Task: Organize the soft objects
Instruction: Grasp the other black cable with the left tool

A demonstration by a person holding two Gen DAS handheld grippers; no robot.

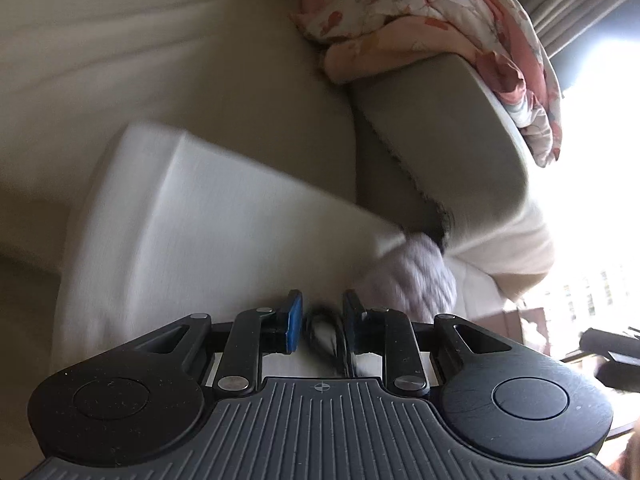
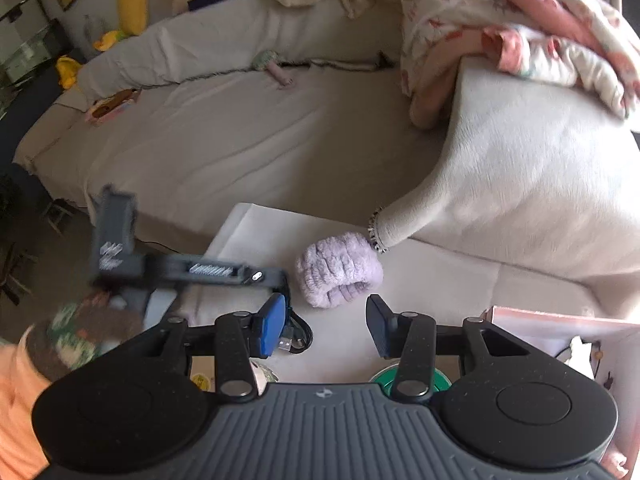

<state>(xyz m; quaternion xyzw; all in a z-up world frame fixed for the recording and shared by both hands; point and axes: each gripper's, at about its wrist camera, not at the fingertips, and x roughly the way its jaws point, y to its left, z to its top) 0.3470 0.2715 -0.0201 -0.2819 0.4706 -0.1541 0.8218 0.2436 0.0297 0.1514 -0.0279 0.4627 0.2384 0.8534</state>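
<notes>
A fluffy lavender soft object (image 2: 339,270), rounded and ribbed like a rolled plush cloth, sits on a white folded cloth (image 2: 256,232) just ahead of the right gripper (image 2: 326,326). The right gripper's jaws stand wide apart, holding nothing, and the lavender bundle lies just beyond the gap between them. A grey cushion corner with a fringed edge (image 2: 384,228) touches the bundle on its far right side.

In the left wrist view, the left gripper (image 1: 322,322) has its jaws drawn close around a black cable (image 1: 332,340) that loops between the blue pads (image 1: 294,322). The lavender bundle (image 1: 412,276) lies just ahead and to the right of it, blurred. A pink floral blanket (image 1: 420,16) is heaped far ahead on the beige sofa (image 1: 160,60).
</notes>
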